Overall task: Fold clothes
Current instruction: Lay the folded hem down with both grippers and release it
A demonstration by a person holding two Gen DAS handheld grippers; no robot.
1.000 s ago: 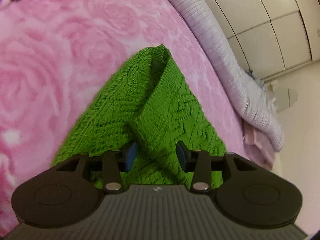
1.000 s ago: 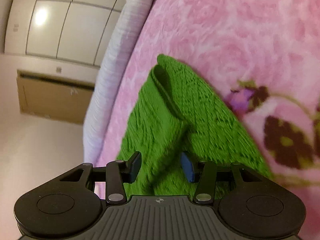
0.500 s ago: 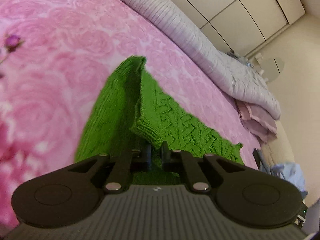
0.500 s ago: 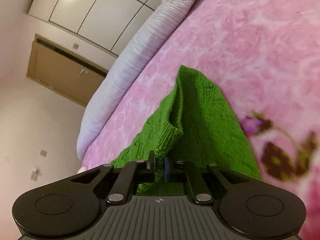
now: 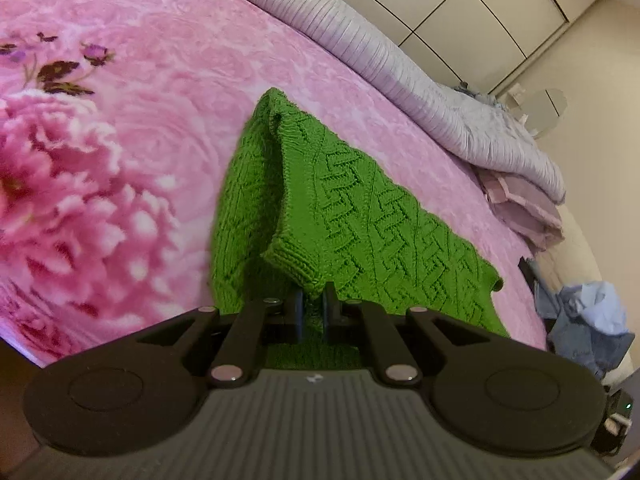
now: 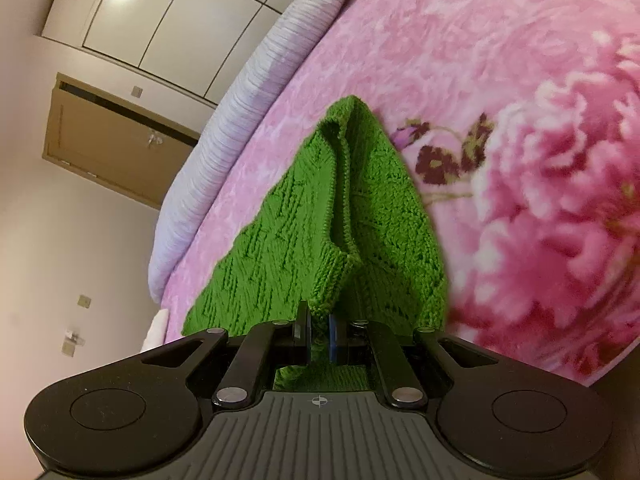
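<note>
At 6 o'clock in the left wrist view, the left claw [image 5: 311, 309] is clenched on a ribbed corner of the bright green cable-knit garment [image 5: 360, 216], lifting that flap off the layer beneath. The right claw [image 6: 319, 330] likewise pinches a ribbed corner of the same knit [image 6: 296, 240] at 6 o'clock in its own view, fingers nearly together with the fabric between them. From each claw the garment runs toward 12 o'clock, narrowing to a folded peak (the raised edge shows a neat chain of stitches). It lies on a pink rose-printed bed blanket [image 5: 160, 80]. Beyond it, toward 1 o'clock in the left view, a rolled lilac ribbed quilt [image 5: 400, 64] lies along the bed's far edge, with cream wardrobe doors [image 5: 480, 4] behind.
</note>
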